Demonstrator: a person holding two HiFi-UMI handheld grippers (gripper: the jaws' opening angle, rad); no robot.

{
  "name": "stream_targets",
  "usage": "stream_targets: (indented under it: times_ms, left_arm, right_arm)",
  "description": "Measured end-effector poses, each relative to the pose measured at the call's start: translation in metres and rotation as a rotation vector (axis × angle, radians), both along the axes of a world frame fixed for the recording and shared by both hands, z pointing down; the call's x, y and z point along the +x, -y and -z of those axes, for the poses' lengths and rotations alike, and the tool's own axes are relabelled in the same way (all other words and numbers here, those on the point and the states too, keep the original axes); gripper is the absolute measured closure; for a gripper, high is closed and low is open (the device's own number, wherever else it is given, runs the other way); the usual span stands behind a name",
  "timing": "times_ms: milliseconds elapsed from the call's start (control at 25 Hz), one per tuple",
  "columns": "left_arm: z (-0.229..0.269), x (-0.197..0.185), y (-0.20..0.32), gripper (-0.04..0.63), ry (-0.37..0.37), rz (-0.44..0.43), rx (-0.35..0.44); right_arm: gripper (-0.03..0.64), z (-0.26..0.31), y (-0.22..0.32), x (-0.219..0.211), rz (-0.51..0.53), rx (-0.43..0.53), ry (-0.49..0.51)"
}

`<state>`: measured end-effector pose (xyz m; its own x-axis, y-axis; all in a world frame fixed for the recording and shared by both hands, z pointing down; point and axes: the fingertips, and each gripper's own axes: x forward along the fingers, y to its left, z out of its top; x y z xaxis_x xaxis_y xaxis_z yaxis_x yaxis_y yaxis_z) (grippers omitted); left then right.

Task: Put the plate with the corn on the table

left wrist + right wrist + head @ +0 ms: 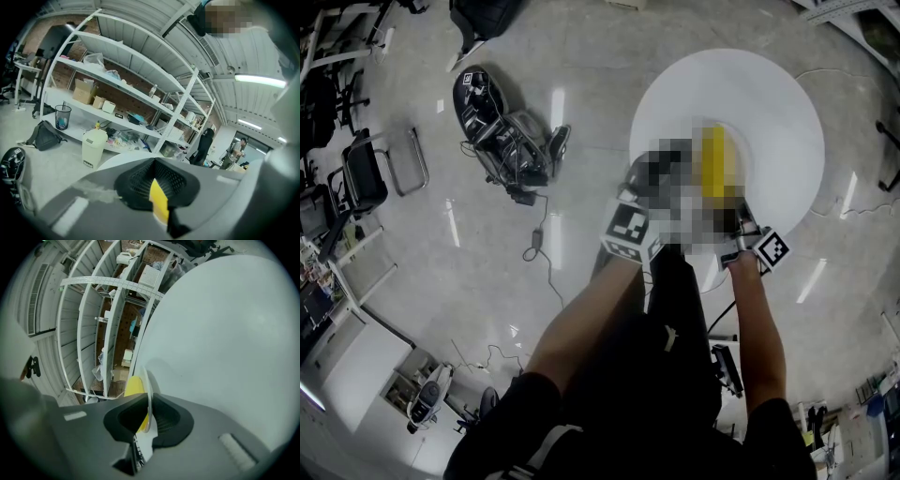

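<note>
over the white table (778, 103), right gripper (149, 417) fingers clamp the plate (149, 389), left gripper (155, 185) fingers pinch the corn (159, 199)

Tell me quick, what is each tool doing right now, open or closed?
Left tool: closed on something yellow, apparently the corn.
Right tool: closed on the plate at its rim.
</note>
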<state>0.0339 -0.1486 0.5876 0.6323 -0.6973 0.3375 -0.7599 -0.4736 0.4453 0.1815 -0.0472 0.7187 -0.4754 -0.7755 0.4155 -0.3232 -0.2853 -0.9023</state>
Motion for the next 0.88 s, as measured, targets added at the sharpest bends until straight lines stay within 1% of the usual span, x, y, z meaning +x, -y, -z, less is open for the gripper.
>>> stream_targets:
  times_ms: [240,360,440,560,640,760,880]
  left_arm:
    - [-0.003,-0.002,0.001,0.591,0.002,0.007,-0.008]
    - [-0.005,-0.003,0.003,0.591,0.004,0.013,-0.009]
    - [-0.004,-0.003,0.004,0.591,0.001,0.014,-0.01]
    - [-0.001,-0.002,0.006,0.591,-0.002,0.013,-0.011]
    - [-0.002,-0.002,0.005,0.591,-0.003,0.01,-0.011]
    - [-0.004,-0.001,0.002,0.591,-0.005,0.005,-0.012]
    - [-0.004,0.002,0.002,0.591,-0.005,-0.004,-0.011]
  right_arm:
    - [0.577,-0.001,0.002,0.0,0.011,-0.059,-0.071]
    - [0.577,-0.006,-0.003,0.001,0.017,-0.127,-0.118]
    - [0.575,-0.007,-0.008,-0.001,0.013,-0.175,-0.126]
    - [0.56,-0.005,-0.009,-0.007,0.004,-0.212,-0.123]
    - [0.558,-0.005,-0.01,-0.009,0.006,-0.217,-0.129]
    - [0.554,-0.001,-0.006,-0.015,0.016,-0.184,-0.12]
    - [0.551,0.003,-0.002,-0.015,0.04,-0.169,-0.153]
